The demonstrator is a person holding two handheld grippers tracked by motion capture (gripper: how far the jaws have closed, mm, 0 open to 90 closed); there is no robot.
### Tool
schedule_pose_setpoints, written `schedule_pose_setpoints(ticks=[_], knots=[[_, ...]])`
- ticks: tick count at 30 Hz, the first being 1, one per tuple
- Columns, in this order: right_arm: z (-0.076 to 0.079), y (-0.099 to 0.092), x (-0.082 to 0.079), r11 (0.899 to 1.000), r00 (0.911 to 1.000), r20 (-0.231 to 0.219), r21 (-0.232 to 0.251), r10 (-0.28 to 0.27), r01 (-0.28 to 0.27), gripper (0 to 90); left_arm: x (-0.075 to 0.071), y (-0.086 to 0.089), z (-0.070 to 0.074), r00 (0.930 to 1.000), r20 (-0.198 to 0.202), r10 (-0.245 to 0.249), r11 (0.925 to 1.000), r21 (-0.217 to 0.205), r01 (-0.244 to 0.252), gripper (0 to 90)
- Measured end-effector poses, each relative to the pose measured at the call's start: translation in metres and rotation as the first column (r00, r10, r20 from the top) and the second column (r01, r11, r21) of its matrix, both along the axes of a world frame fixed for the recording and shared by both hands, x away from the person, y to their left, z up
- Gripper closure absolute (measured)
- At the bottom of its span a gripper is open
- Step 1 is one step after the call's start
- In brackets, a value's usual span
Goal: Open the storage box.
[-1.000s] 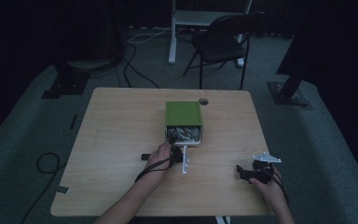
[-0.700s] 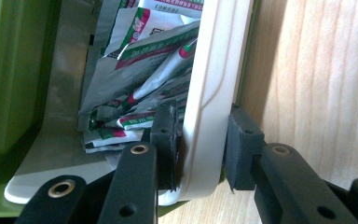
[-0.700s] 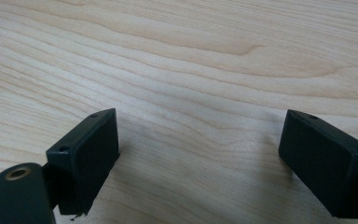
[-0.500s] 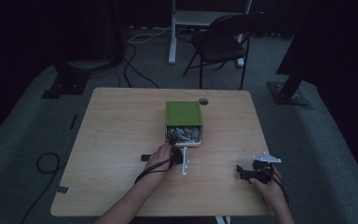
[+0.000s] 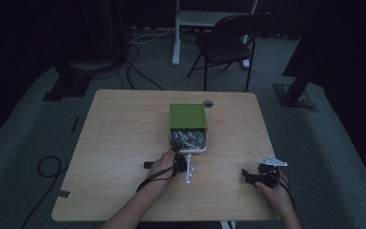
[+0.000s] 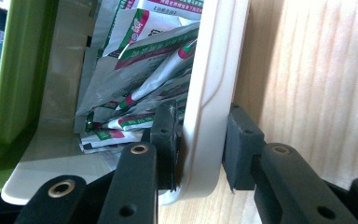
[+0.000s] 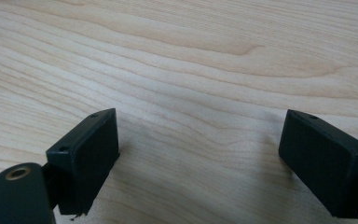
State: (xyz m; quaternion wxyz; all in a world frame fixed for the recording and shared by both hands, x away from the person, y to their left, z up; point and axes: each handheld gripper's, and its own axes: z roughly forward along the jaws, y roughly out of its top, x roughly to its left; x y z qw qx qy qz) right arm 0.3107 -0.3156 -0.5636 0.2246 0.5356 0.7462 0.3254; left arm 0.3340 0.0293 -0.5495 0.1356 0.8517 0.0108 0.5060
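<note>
The left gripper (image 6: 198, 156) pinches the white tray's front wall (image 6: 209, 116), one jaw inside among the sachets (image 6: 140, 70), one outside; the right gripper (image 7: 198, 163) rests with jaws spread on bare wood. One tray slides from one green sleeve (image 5: 187, 116) mid-surface (image 5: 124, 129). Beyond stand one folding chair (image 5: 228, 45) and dark carpet.

— What's in front of your claw?

— My right gripper (image 7: 198, 161) looks along its own two black jaws, which stand wide apart with nothing between them. One pad (image 7: 86, 156) rises at the lower left, the other sits at the lower right edge.

— And under them?

— Pale wooden table (image 7: 191, 60), its grain running in long wavy bands across. I hold my pads low, close over that bare wood.
</note>
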Motion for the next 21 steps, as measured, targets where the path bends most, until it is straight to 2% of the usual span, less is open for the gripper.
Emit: schedule_pose_setpoints(ticks=[7, 15, 21], knots=[[0.000, 0.000, 0.000, 1.000, 1.0000, 0.000, 0.000, 0.000, 0.000, 11.7, -0.007, 0.000, 0.001, 1.0000, -0.001, -0.006, 1.0000, 0.006, 0.006, 69.8], [0.000, 0.000, 0.000, 1.000, 1.0000, 0.000, 0.000, 0.000, 0.000, 11.8, -0.014, -0.001, 0.001, 1.0000, -0.006, -0.005, 1.0000, -0.006, 0.005, 69.7], [0.000, 0.000, 0.000, 1.000, 1.0000, 0.000, 0.000, 0.000, 0.000, 11.7, -0.020, -0.001, 0.001, 0.9999, -0.014, -0.007, 1.0000, 0.005, 0.007, 69.9]])
